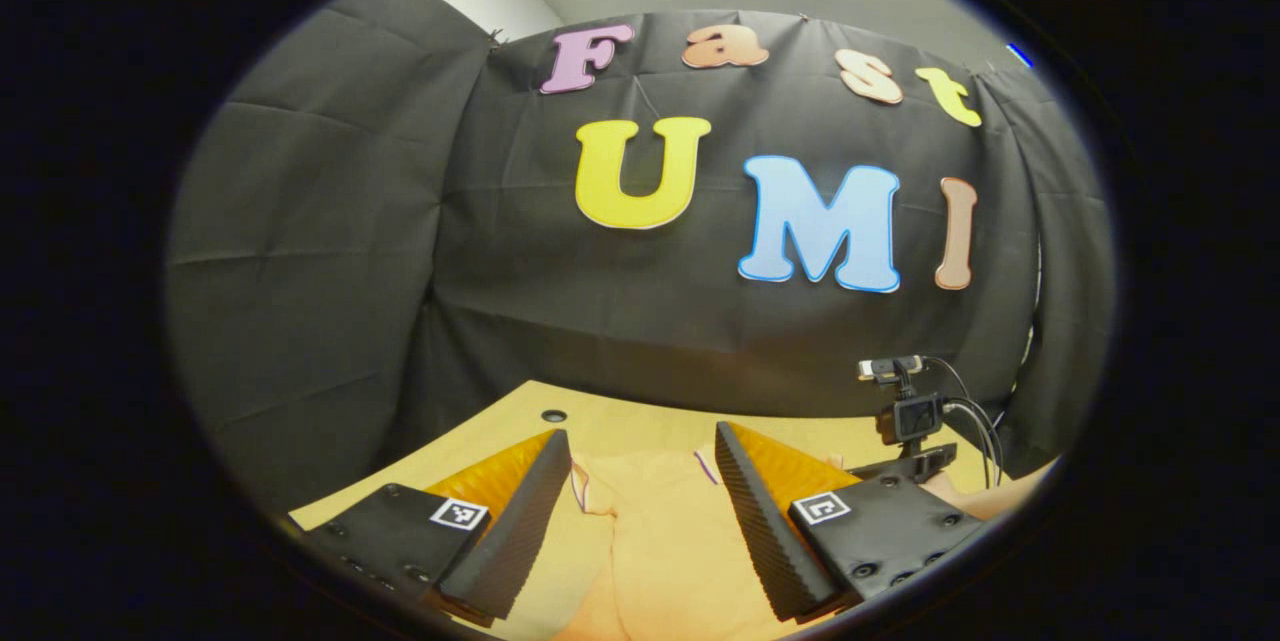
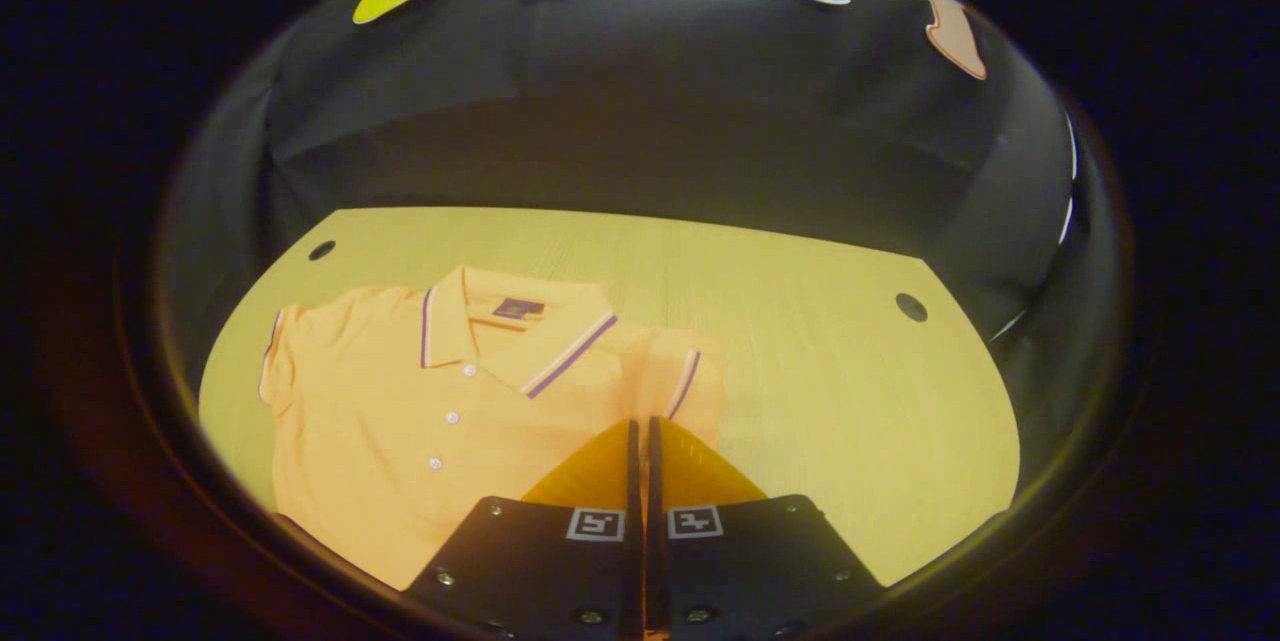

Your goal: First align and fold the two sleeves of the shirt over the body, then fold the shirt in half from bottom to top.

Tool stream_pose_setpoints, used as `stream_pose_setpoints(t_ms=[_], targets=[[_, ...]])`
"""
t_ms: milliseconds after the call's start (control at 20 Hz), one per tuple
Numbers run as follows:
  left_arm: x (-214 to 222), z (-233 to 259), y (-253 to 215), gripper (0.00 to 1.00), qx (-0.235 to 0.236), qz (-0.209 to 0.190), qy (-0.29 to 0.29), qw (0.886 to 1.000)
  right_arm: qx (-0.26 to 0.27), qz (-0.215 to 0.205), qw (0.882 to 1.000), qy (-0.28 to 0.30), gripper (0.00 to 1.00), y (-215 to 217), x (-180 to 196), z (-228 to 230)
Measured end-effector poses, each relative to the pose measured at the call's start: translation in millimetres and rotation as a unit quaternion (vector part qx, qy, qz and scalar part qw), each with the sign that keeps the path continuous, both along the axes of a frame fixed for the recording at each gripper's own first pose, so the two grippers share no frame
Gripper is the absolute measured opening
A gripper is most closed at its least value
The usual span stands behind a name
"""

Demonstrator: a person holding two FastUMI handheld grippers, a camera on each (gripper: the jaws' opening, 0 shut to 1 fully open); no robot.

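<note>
Shirt [image 2: 400,421] lies flat on table [image 2: 850,401]; right gripper [image 2: 641,426] clenched at its sleeve, left gripper [image 1: 643,461] spread wide above it.

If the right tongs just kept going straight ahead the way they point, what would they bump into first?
Most likely the orange shirt: the shut right tongs point at its sleeve on the table, though depth is unclear.

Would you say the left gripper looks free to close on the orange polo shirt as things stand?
Probably yes: the left gripper is open, with the orange polo shirt lying between its fingers and nothing visible in between. Whether the fingers reach the cloth is unclear.
</note>
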State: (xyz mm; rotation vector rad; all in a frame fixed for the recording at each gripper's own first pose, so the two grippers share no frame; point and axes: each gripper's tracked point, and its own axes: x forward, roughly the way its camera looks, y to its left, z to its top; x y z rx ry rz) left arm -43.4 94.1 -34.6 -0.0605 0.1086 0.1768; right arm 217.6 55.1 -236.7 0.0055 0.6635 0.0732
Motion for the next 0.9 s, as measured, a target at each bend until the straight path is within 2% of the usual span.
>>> stream_pose_setpoints(t_ms=[100,350,450,550,650,700,750,850,900], targets=[[-1.6,-0.7,4.2,0.95,0.001,0.003,0.001,1.0,0.001,0.003,1.0,0.004,0.02,4.7,-0.1,-3.6],[0.7,-2.1,8.8,0.95,-0.001,0.005,0.001,1.0,0.014,0.01,1.0,0.013,0.11,13.3,-2.7,-6.5],[3.1,-2.0,10.0,0.95,-0.003,0.004,0.001,1.0,0.023,0.015,1.0,0.014,0.18,18.3,-5.2,-4.2],[5.3,-2.7,9.9,0.96,-0.003,0.0,0.001,1.0,0.028,0.017,0.999,0.01,0.35,20.0,-7.8,-0.9],[8.1,-4.5,9.7,0.95,-0.004,-0.005,0.002,1.0,0.035,0.016,0.999,0.004,0.37,22.9,-11.7,5.6],[10.4,-4.5,10.1,0.95,-0.005,-0.009,0.002,1.0,0.04,0.016,0.999,0.002,0.58,24.9,-14.8,9.4],[12.8,-6.4,10.8,0.95,-0.006,-0.012,0.003,1.0,0.042,0.013,0.999,-0.004,0.63,24.3,-16.6,14.7],[18.0,-7.3,12.4,0.95,-0.007,-0.019,0.003,1.0,0.052,0.01,0.998,-0.018,0.67,26.9,-23.0,28.4],[21.8,-9.1,14.2,0.95,-0.007,-0.023,0.004,1.0,0.053,0.009,0.998,-0.026,0.78,26.4,-29.0,36.8]])
